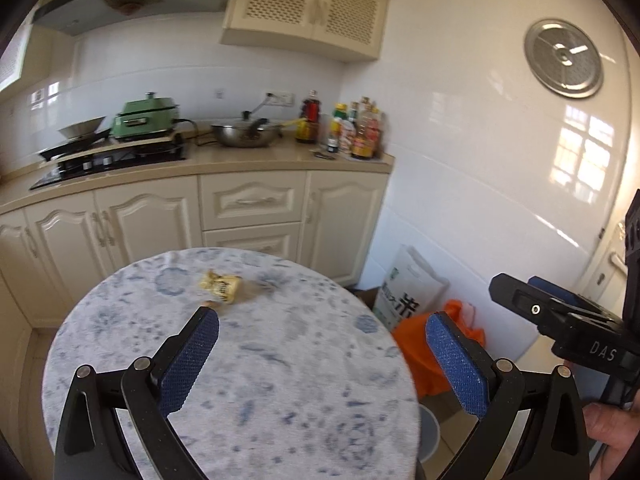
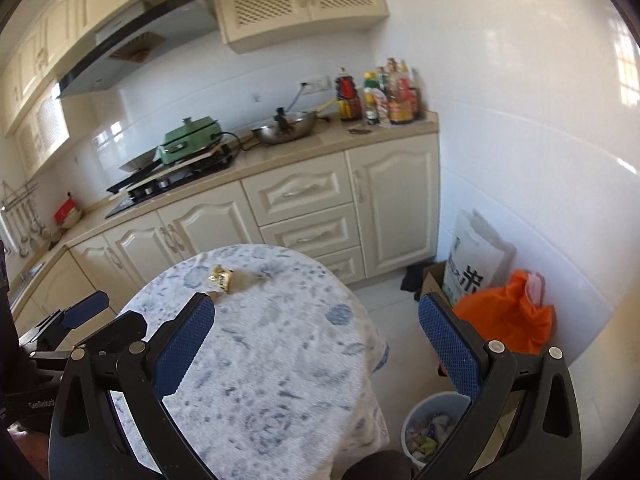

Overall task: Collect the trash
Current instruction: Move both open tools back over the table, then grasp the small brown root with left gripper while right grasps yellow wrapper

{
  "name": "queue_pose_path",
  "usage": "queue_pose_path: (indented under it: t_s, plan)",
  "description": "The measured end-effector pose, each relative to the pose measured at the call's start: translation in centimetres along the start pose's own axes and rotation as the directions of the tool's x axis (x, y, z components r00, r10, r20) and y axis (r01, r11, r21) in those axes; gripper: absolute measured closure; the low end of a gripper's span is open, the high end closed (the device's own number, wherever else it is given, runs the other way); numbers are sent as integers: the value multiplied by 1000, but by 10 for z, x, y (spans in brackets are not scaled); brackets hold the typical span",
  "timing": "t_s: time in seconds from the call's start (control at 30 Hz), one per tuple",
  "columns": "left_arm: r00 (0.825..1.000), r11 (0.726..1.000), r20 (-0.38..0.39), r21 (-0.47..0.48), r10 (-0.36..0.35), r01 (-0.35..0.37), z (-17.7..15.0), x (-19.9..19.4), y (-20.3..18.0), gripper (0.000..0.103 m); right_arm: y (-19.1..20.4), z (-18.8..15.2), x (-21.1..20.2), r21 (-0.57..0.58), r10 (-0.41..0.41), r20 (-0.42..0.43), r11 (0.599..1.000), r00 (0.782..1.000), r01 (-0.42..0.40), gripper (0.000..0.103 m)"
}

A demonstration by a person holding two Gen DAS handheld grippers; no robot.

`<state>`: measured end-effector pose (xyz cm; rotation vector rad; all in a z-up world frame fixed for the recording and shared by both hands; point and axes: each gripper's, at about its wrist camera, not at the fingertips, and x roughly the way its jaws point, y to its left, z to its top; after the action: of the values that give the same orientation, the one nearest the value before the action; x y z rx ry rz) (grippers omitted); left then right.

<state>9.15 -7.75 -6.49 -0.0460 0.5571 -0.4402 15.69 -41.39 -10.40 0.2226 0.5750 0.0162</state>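
A crumpled yellow wrapper [image 1: 221,286] lies on the far part of the round table [image 1: 280,380] with a blue-patterned cloth; it also shows in the right wrist view [image 2: 222,279]. My left gripper [image 1: 322,322] is open and empty above the table's near side. My right gripper [image 2: 316,308] is open and empty over the table's right edge; it shows at the right of the left wrist view [image 1: 532,300]. A small pale blue bin [image 2: 434,426] with several wrappers inside stands on the floor right of the table.
An orange plastic bag [image 2: 506,314], a white rice sack [image 2: 474,264] and a cardboard box [image 2: 430,280] sit against the right wall. Cream kitchen cabinets [image 2: 304,200] with a stove, a wok and sauce bottles stand behind the table.
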Motion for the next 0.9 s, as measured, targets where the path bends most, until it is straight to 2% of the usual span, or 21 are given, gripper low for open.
queue_pose_path:
  t_s: [0.2,0.4,0.6,0.9]
  plan:
    - [995,993,11,-66,103,-102,-10,-9,50,1,51,5,33,-93,68,-30,993,997,-70,0]
    - [983,974,-28,-131,181,-183,-10,16,93,1,101,2,97,-154,131,-113,977,985,-147,0]
    - [971,959,-97,-162,219,-232,-5,63,131,1,139,-7,169,-190,159,-211,961,964,-200,2]
    - [959,962,-192,-133,210,-238,5,168,163,1,139,-18,268,-181,119,-317,966,941,-183,9]
